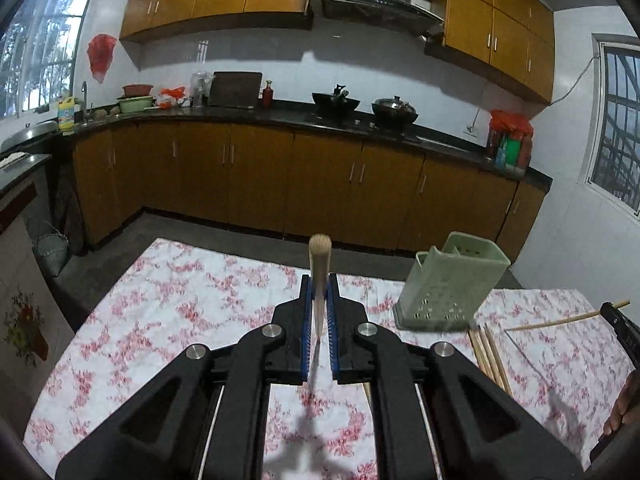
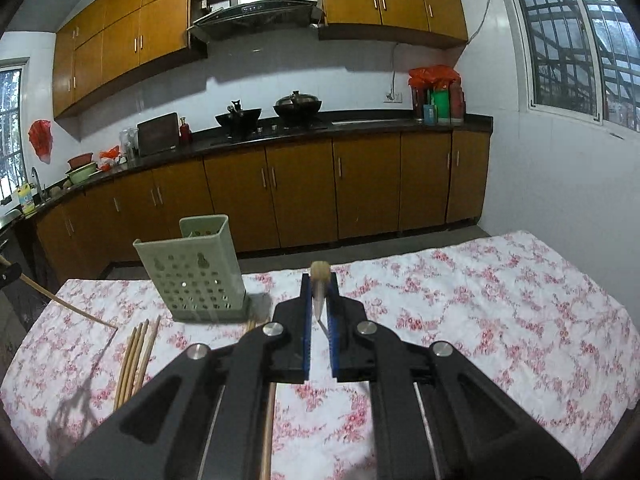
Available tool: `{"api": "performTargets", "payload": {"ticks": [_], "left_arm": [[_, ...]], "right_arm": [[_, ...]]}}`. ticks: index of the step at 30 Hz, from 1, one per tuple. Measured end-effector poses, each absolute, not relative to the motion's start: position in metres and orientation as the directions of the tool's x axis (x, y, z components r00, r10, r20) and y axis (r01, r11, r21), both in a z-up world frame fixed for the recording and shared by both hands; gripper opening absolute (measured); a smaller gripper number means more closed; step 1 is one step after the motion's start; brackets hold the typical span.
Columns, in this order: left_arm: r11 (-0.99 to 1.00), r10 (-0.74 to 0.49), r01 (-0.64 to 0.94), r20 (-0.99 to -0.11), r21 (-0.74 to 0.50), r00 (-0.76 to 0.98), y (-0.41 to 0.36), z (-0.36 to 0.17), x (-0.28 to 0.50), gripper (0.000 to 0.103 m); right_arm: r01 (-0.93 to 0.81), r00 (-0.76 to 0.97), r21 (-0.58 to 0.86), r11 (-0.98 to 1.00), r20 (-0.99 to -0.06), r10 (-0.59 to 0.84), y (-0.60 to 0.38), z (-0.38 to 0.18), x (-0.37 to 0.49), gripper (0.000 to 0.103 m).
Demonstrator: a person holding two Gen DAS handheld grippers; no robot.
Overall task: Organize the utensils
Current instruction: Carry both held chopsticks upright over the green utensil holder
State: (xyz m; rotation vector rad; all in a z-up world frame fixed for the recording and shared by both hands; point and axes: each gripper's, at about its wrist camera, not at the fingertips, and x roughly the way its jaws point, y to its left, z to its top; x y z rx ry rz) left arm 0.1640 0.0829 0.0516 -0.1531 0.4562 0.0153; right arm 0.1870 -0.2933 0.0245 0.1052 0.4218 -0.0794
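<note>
My left gripper (image 1: 319, 282) is shut on a wooden chopstick (image 1: 319, 264) that points forward, held above the table. My right gripper (image 2: 320, 280) is shut on another wooden chopstick (image 2: 320, 276), seen end-on. A pale green perforated utensil holder (image 1: 450, 280) stands on the floral cloth, ahead and right of the left gripper; in the right wrist view the holder (image 2: 192, 272) is ahead and left. Several loose chopsticks (image 1: 490, 356) lie on the cloth in front of it, and they show in the right wrist view (image 2: 136, 356). The right gripper with its chopstick shows at the left view's right edge (image 1: 618, 318).
The table with the pink floral cloth (image 1: 180, 304) ends a short way beyond the holder. Behind it runs a kitchen counter (image 1: 280, 114) with woks, bottles and bowls over brown cabinets. A white wall (image 2: 560, 184) stands to the right of the table.
</note>
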Motion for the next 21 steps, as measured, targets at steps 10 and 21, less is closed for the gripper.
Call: {"api": "performTargets", "payload": {"ticks": [10,21], "left_arm": [[0.992,-0.036,-0.002,-0.291,-0.129,0.956,0.071,0.124,0.183,0.008],[0.967,-0.202,0.175,-0.140,-0.187,0.969,0.014,0.162,0.195,0.008]], "right_arm": [[0.035,0.980,0.131,0.991,-0.201,-0.008,-0.286,0.115,0.199,0.008],[-0.109,0.993,0.185,0.977,-0.032,0.117,-0.255,0.158,0.231,0.008]]}}
